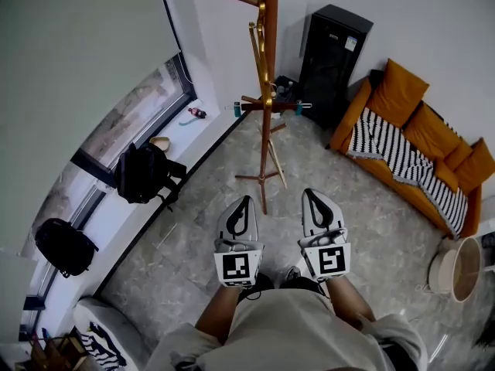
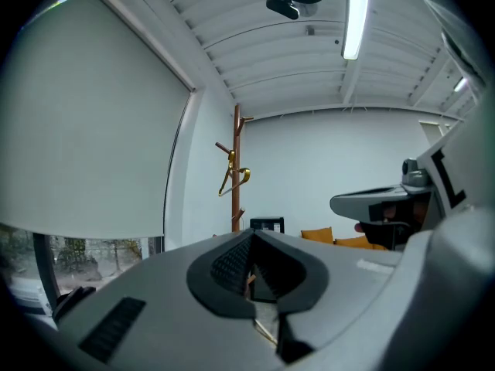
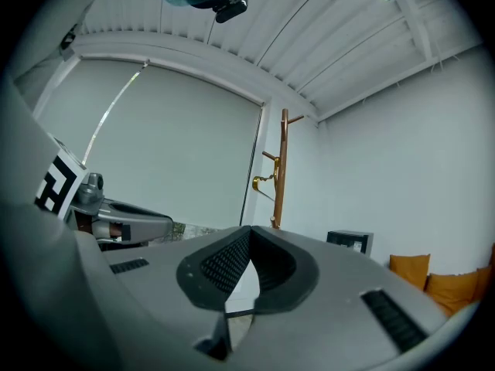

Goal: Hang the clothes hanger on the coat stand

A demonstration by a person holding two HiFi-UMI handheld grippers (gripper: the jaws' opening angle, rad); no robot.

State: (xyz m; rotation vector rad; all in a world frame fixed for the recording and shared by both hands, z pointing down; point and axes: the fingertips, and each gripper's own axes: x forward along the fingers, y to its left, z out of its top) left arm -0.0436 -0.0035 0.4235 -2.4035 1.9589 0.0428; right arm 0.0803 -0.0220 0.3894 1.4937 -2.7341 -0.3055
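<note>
The brown wooden coat stand (image 1: 269, 68) rises from the stone floor ahead of me, and a gold clothes hanger (image 1: 263, 60) hangs on one of its upper pegs. The left gripper view shows the stand (image 2: 236, 168) with the hanger (image 2: 232, 175) far off, and so does the right gripper view: stand (image 3: 283, 168), hanger (image 3: 265, 182). My left gripper (image 1: 244, 202) and right gripper (image 1: 312, 195) are held side by side close to my body, well short of the stand. Both are shut with nothing between their jaws.
An orange sofa (image 1: 418, 149) with a striped throw lines the right wall. A black speaker cabinet (image 1: 331, 64) stands in the corner behind the stand. Two black bags (image 1: 143, 172) lie along the window ledge at left. A round basket (image 1: 460, 267) sits at right.
</note>
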